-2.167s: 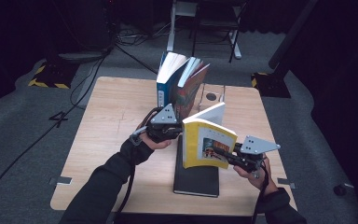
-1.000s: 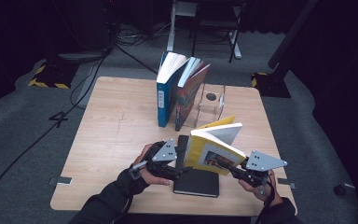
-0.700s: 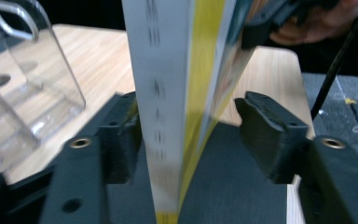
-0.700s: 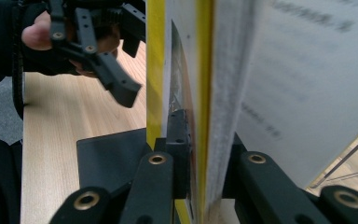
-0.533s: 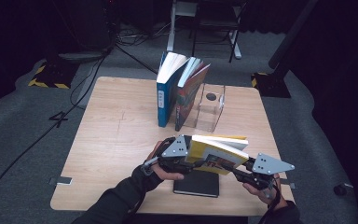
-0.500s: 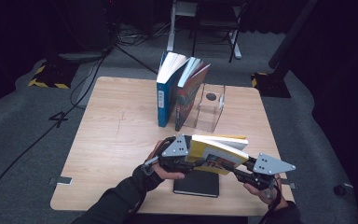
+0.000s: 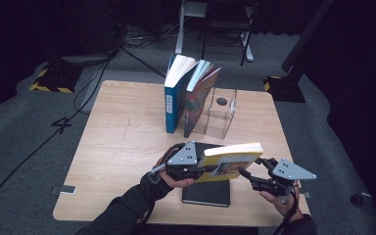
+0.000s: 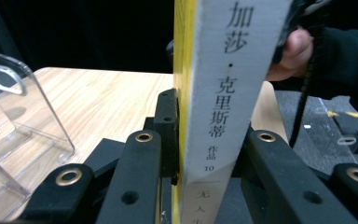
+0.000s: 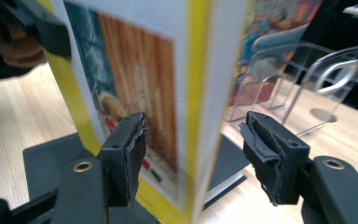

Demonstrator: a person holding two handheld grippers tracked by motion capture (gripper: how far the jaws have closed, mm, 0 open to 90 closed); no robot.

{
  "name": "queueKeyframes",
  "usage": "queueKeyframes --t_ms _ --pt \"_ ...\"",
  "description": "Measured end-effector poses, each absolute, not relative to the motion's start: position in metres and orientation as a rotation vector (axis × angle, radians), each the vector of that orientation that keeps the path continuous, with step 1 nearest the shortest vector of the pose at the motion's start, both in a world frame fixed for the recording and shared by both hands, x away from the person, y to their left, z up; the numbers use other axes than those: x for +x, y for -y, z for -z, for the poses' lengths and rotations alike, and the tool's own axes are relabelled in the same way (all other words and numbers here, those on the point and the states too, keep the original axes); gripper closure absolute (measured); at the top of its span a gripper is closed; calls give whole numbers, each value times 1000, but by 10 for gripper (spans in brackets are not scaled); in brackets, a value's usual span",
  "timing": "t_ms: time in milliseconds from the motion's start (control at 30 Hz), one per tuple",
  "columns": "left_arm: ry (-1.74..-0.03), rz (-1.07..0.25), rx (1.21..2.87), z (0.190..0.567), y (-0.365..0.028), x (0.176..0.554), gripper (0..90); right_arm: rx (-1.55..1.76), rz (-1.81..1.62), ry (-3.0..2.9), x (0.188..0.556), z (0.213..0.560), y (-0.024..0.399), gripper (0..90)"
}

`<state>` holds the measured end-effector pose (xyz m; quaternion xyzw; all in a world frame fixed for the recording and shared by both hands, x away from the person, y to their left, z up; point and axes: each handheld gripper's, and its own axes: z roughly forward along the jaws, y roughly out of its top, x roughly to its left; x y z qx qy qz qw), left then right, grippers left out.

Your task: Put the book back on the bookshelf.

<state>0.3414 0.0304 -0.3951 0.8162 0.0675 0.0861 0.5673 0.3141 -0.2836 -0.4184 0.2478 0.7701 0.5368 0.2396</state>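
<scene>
A yellow book [image 7: 230,161] hangs nearly flat just above a black book [image 7: 206,193] that lies near the table's front edge. My left gripper [image 7: 203,169] is shut on its white spine [image 8: 219,93], one jaw on each cover. My right gripper [image 7: 245,174] straddles the opposite page edge [image 9: 140,93]. One of its pads [image 9: 130,144] rests against the picture cover; the other pad [image 9: 270,154] stands off the book with a gap, so this gripper is open. In the right gripper view, the black book [image 9: 51,158] lies under the yellow one.
A blue book [image 7: 174,98] and a red-covered book [image 7: 196,98] stand leaning against a clear acrylic bookend [image 7: 220,112] at the back middle of the wooden table [image 7: 122,142]. The same bookend [image 8: 9,135] appears beside the left gripper. Dark floor and cables surround the table.
The yellow book has gone from standing upright to lying almost flat, lowered toward the black book. Both grippers moved down and toward the table's front edge with it.
</scene>
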Motion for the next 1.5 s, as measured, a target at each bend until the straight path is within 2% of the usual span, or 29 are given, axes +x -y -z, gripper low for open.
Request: queueKeyframes --t_ms 100,167,367,433,700,900,1200,1333,1500 --pt "-151 -199 1923 395 -30 342 733 656 -1455 -2149 316 424 273 440" --pt "-162 -205 1930 395 -30 342 730 655 -1433 -2140 315 426 266 410" --pt "-244 -242 1967 387 -28 340 714 723 -1441 -2129 316 423 262 472" --pt "-240 -232 1940 385 -29 339 677 708 -1440 -2134 315 423 260 477" --pt "-208 -198 1871 366 -26 339 631 681 -1435 -2158 316 422 257 482" --pt "-232 -230 1879 360 -20 340 607 681 -1439 -2158 317 422 256 483" --pt "-239 -277 1907 355 -11 339 689 688 -1441 -2167 317 421 256 481" --pt "-242 -284 1908 353 -10 338 741 684 -1447 -2171 317 420 260 430" --pt "-273 -283 1904 353 -12 343 746 685 -1439 -2176 316 419 269 405"
